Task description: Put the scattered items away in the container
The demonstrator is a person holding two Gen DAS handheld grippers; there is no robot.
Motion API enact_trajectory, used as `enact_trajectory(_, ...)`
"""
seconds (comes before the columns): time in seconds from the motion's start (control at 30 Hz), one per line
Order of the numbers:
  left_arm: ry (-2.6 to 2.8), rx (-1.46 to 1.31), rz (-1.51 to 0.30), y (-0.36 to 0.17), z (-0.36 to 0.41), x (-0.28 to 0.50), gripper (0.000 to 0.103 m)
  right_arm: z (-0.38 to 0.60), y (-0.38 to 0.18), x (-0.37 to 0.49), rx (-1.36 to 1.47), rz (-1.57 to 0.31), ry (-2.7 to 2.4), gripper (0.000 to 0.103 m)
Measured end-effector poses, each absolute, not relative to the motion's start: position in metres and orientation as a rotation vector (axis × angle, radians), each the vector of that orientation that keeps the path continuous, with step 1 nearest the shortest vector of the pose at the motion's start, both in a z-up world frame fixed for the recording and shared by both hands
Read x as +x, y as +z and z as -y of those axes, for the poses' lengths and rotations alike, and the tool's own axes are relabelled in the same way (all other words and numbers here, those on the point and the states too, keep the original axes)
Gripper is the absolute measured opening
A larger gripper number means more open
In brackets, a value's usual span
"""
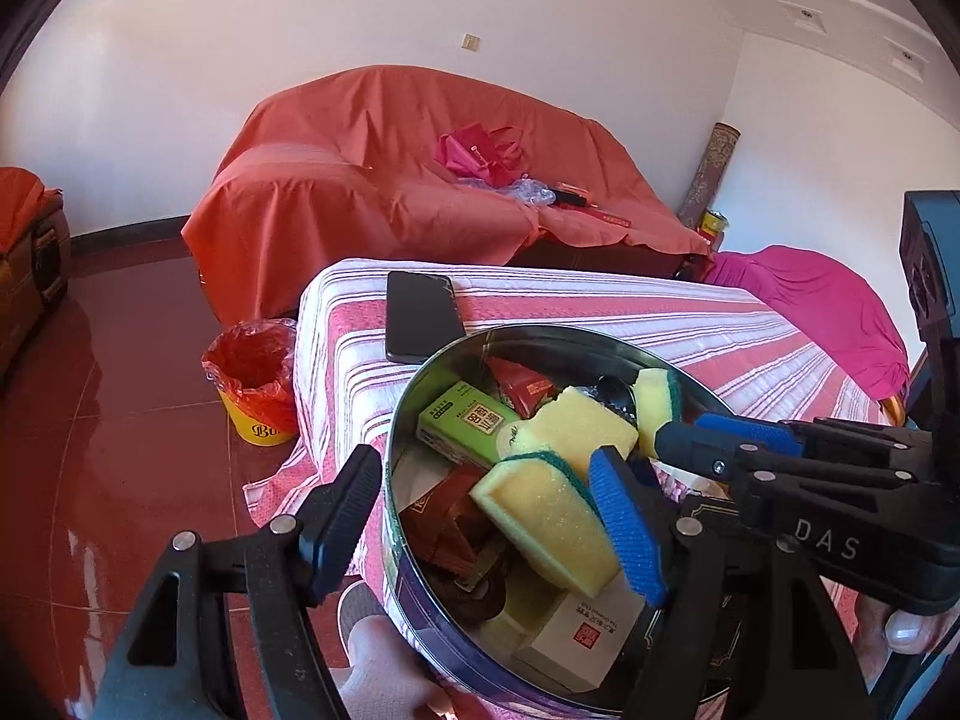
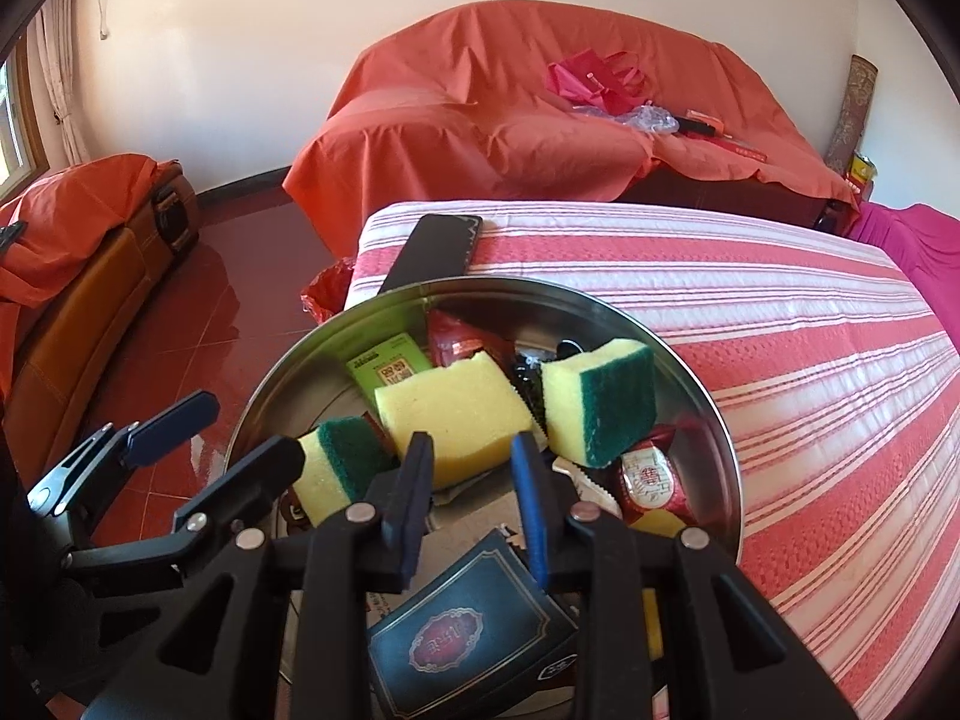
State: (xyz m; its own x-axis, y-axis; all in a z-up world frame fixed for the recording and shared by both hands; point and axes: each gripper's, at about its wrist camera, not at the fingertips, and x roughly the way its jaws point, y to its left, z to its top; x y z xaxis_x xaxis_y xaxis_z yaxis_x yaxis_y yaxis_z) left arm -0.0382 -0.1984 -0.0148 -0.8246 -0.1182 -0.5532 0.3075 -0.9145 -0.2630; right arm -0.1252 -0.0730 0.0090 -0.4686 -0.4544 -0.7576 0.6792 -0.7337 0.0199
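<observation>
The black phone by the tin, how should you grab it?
Judging by its pose, grip the phone across its two long edges, at the end that reaches the striped cloth's left edge. It lies flat and thin, so come from above there. Its near end sits hidden behind the round tin's rim.

"DAS" on the right hand-held gripper; "Bu…" on the yellow bin.

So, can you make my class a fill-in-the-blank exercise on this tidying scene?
1. The sponges lie inside a round metal ____.
2. The black phone lies on the ____ cloth.
3. The sofa is draped in an ____ cover.
4. The bin stands on the ____.

Missing words: tin; striped; orange; floor
</observation>
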Motion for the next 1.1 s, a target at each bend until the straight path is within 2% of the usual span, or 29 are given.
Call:
enact_trajectory(0.37,-2.741,0.785,-0.531,-0.016,0.201,-0.037,0.074,0.090,-0.035,-0.149,1.193,-0.415,-2.165,0.027)
enact_trajectory(0.43,-2.749,0.782,-0.506,-0.015,0.198,-0.037,0.074,0.077,-0.034,-0.157,1.210,-0.319,-2.193,0.027)
enact_trajectory(0.53,-2.755,0.773,-0.474,-0.014,0.194,-0.037,0.074,0.036,-0.011,-0.154,1.182,-0.039,-2.194,0.029)
enact_trajectory(0.67,-2.765,0.762,-0.455,-0.013,0.189,-0.036,0.074,-0.010,0.011,-0.135,1.187,0.029,-2.219,0.033)
enact_trajectory(0.9,-2.768,0.665,-0.425,-0.004,0.185,-0.023,0.074,0.007,-0.013,-0.112,1.344,-0.136,-2.097,0.031)
enact_trajectory(1.1,-2.777,0.666,-0.391,-0.004,0.181,-0.023,0.074,0.043,-0.028,-0.135,1.300,-0.104,-2.101,0.031)
